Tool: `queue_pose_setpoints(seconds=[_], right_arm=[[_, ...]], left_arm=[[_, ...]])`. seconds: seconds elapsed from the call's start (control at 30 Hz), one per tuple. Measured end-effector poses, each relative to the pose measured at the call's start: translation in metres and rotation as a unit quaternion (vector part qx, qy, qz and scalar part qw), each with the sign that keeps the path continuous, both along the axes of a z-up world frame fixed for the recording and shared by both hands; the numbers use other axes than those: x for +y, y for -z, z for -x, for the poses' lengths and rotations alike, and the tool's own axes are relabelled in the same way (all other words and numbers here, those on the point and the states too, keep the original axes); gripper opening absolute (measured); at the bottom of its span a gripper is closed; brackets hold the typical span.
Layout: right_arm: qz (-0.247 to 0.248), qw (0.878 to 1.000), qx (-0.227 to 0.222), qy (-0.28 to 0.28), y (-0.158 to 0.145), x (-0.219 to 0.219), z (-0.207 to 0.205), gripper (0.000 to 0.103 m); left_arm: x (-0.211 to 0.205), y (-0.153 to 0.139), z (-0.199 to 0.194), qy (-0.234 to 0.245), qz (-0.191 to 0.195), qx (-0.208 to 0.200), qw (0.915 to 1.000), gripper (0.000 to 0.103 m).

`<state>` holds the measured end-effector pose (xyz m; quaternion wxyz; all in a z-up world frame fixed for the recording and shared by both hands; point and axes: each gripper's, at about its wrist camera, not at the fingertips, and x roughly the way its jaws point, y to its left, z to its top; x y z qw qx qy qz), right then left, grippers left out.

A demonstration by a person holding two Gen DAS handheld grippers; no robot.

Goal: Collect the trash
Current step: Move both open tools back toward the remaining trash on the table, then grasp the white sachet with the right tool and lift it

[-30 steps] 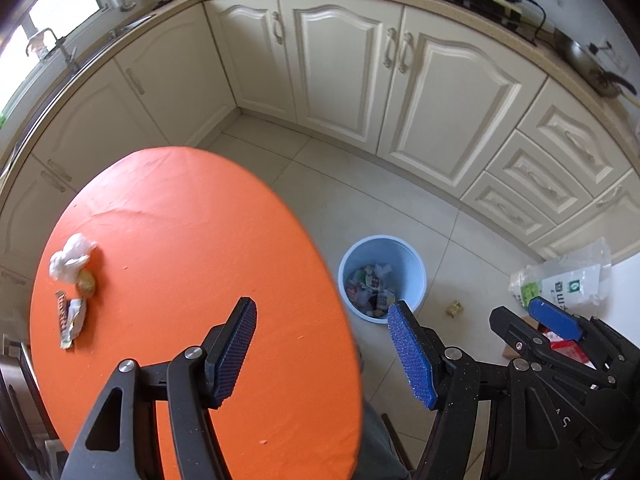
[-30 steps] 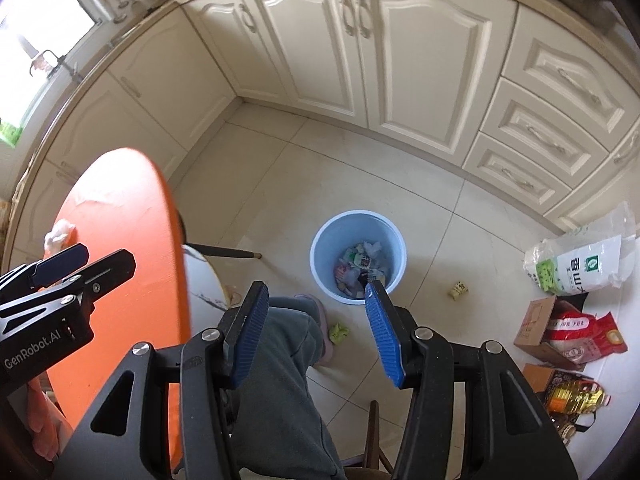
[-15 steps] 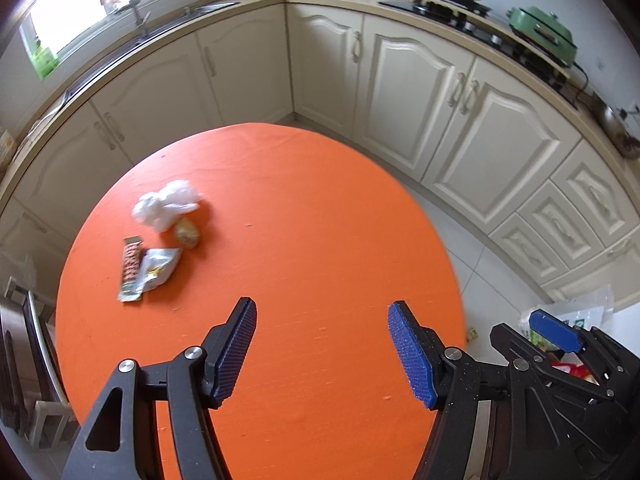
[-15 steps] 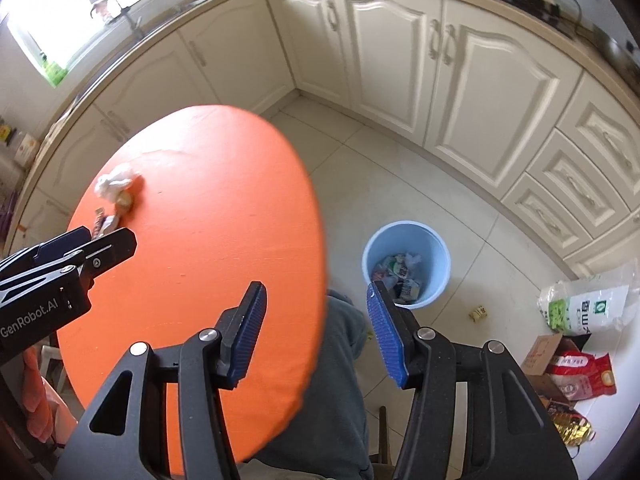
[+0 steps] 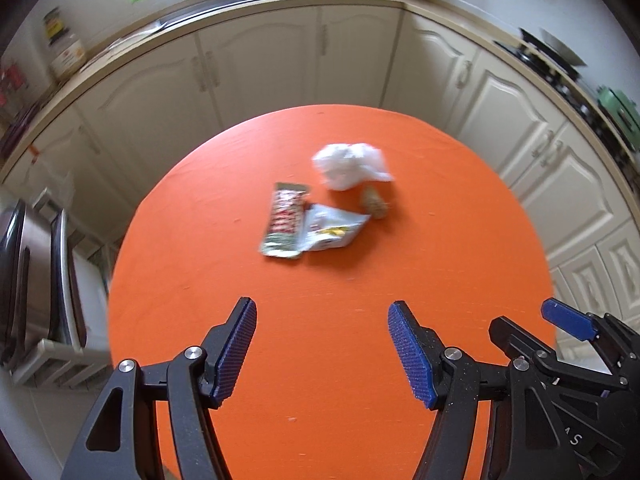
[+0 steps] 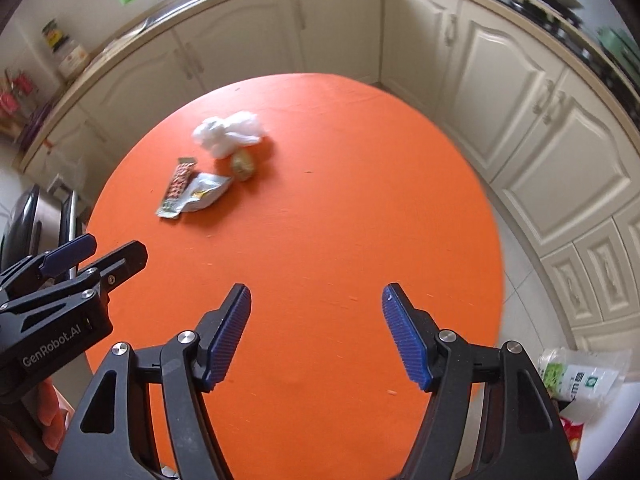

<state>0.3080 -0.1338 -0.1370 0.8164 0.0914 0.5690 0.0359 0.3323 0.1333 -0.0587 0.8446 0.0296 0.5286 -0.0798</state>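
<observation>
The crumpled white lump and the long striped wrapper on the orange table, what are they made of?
The crumpled white lump looks like thin, soft plastic film or tissue: it is wrinkled and slightly see-through at the edges. The long striped wrapper looks like printed foil or plastic packaging, flat with a crimped end. Blur leaves both uncertain.

My L gripper hangs over the near part of the orange table, tilted down, jaws apart, nothing btwn them; R gripper just beside it, jaws opening, also empty
</observation>
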Motion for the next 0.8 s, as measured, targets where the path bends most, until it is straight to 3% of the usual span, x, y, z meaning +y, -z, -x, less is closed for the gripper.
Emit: queue_pose_setpoints(seconds=[0.3,0.57,0.7,0.8], right_arm=[[-0.006,0.998,0.031,-0.054,0.018,0.081,-0.054,0.07],[-0.033,0.996,0.061,-0.047,0.044,0.112,-0.105,0.07],[-0.011,0.996,0.072,-0.052,0.061,0.123,-0.12,0.052],[-0.007,0.995,0.087,-0.054,0.074,0.126,-0.128,0.052]], left_arm=[[0.081,0.013,-0.031,-0.077,0.028,0.034,0.9961,0.064],[0.128,0.024,-0.065,-0.114,0.046,0.046,0.9913,0.064],[0.129,0.032,-0.083,-0.112,0.048,0.053,0.9911,0.064],[0.128,0.041,-0.094,-0.11,0.051,0.061,0.9908,0.064]])
